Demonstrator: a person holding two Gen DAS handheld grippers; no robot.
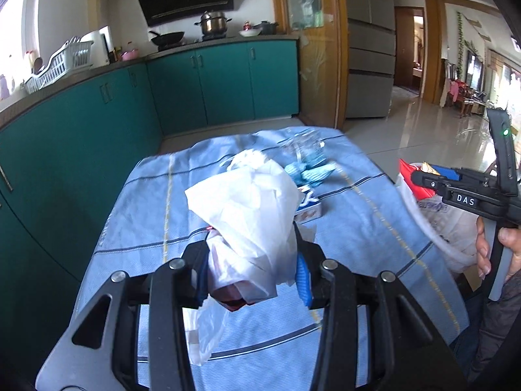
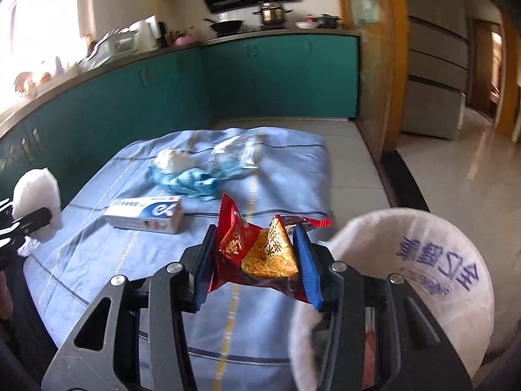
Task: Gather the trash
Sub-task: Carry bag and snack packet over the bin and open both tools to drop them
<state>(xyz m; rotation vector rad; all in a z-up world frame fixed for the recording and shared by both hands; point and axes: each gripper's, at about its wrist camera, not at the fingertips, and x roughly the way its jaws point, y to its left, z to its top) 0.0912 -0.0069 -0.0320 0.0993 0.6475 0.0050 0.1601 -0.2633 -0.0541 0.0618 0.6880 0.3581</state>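
Note:
My left gripper (image 1: pixel 252 260) is shut on a crumpled white plastic bag (image 1: pixel 250 208) with something red tucked under it, held above the blue cloth (image 1: pixel 358 228). My right gripper (image 2: pixel 255 241) is shut on a red and gold snack wrapper (image 2: pixel 260 251), close to the rim of the white trash bag (image 2: pixel 407 260) at the table's right edge. In the left wrist view the right gripper (image 1: pixel 423 177) hangs over that trash bag (image 1: pixel 456 228). On the cloth lie a toothpaste box (image 2: pixel 146 215), a blue crumpled wrapper (image 2: pixel 189 182), a white tissue ball (image 2: pixel 172 159) and clear plastic (image 2: pixel 234 156).
The cloth-covered table (image 2: pixel 276 169) stands in a kitchen, with green cabinets (image 1: pixel 97 130) close along its left and far sides. Tiled floor (image 1: pixel 423 123) opens to the right. A hand (image 1: pixel 485 247) holds the right gripper's handle.

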